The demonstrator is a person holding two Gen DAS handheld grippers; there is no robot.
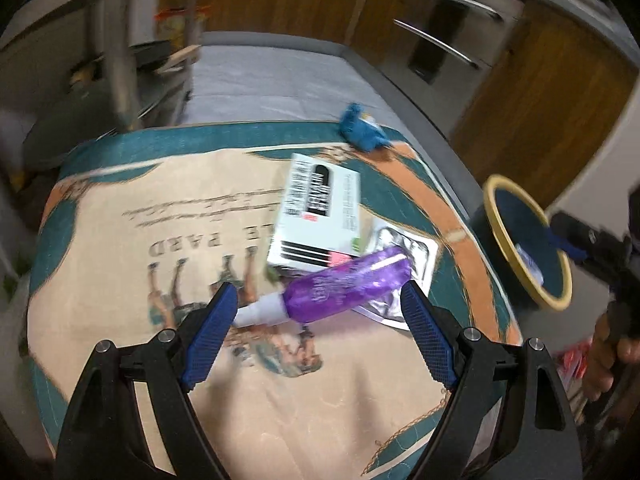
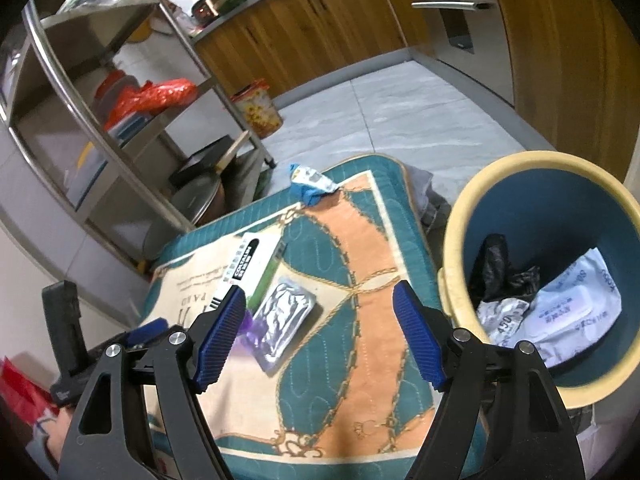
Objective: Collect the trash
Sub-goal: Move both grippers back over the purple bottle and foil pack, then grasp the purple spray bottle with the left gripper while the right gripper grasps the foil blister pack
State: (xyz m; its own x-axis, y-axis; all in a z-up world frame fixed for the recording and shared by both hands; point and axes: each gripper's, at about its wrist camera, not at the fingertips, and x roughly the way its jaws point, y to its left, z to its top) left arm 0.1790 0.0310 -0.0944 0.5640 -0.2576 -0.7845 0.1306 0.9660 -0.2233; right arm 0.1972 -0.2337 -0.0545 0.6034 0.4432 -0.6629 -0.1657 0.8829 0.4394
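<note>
Right wrist view shows the bin (image 2: 456,256) beside the mat (image 2: 360,248), with some wrappers already inside. So the job looks part done. Left on the mat: white box (image 1: 320,216), purple bottle (image 1: 344,284), foil pack (image 2: 286,314), blue wrapper (image 1: 360,128). Left gripper (image 1: 320,308) jaws gape wide around the bottle, not squeezing. Right gripper (image 2: 320,332) is wide open, empty.
</note>
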